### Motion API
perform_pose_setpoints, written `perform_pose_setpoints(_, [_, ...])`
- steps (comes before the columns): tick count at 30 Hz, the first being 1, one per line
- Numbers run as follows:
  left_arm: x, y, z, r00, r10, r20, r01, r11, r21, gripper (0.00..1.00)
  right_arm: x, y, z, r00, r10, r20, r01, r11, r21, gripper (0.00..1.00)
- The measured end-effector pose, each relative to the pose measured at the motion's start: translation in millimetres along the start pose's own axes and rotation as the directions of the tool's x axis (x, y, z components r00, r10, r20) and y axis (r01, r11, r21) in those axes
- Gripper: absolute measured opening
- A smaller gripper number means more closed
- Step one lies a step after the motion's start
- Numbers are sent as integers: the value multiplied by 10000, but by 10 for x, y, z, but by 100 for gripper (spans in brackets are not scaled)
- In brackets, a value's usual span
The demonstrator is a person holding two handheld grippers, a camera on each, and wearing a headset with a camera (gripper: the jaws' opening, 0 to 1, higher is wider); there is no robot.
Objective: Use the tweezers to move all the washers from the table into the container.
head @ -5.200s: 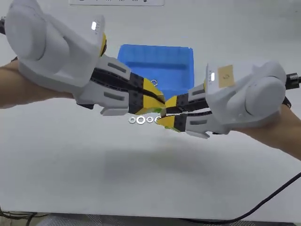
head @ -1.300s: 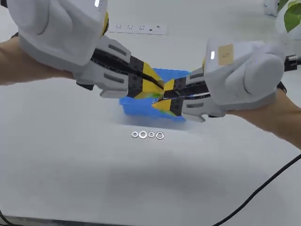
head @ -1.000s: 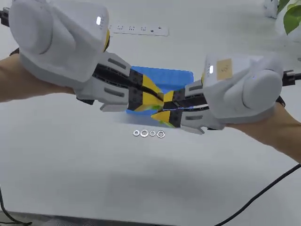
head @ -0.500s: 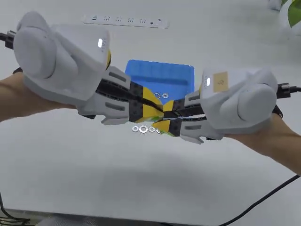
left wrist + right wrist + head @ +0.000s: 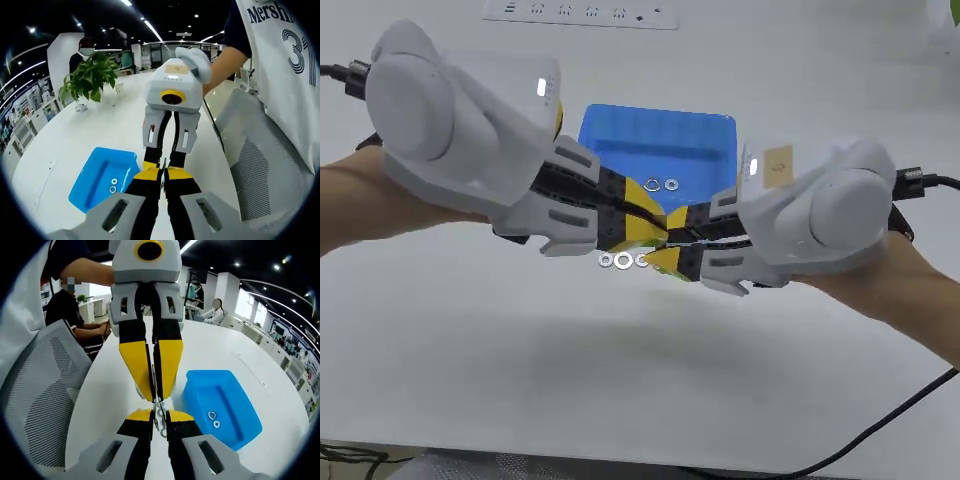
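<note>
Step in hand, likely: pinching the next washer off the row. Best done by lowering tweezers tips astride one washer's rim, squeezing gently, lifting straight. Clamped tip to tip on tweezers: left gripper, right gripper. Just beneath, on table: row of washers. Beyond, in blue container: two washers

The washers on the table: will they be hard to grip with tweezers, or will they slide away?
The washers look thin, flat and metallic, so they are probably light and stiff, yet slippery between the tips of the tweezers. Lying flat on the smooth table, they may skid rather than roll when nudged.
</note>
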State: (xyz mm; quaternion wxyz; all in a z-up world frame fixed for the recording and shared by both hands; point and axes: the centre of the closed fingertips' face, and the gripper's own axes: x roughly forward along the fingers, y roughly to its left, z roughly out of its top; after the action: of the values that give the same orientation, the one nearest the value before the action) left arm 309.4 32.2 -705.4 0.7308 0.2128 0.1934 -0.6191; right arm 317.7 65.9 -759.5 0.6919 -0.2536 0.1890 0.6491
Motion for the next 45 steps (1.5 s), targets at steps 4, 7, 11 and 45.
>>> perform_pose_setpoints(4, [25, 13, -31, 10000, -41, -43, 41, 10000, -52, 6, 21, -13, -29, 10000, 21, -32, -21, 10000, 34, 11])
perform_pose_setpoints(7, [49, 38, -63, 10000, -60, -79, 59, 9999, -137, 6, 43, -33, -62, 10000, 41, -57, -40, 9999, 129, 11])
perform_pose_setpoints(11, [77, 41, -85, 9998, -134, -112, 132, 9998, -170, 6, 60, -21, -91, 9999, 117, -87, -115, 9997, 238, 11])
perform_pose_setpoints(45, [172, 24, -260, 9980, -287, -565, 260, 9985, -489, 9, 104, 18, -151, 9998, 192, -48, -191, 9996, 183, 9])
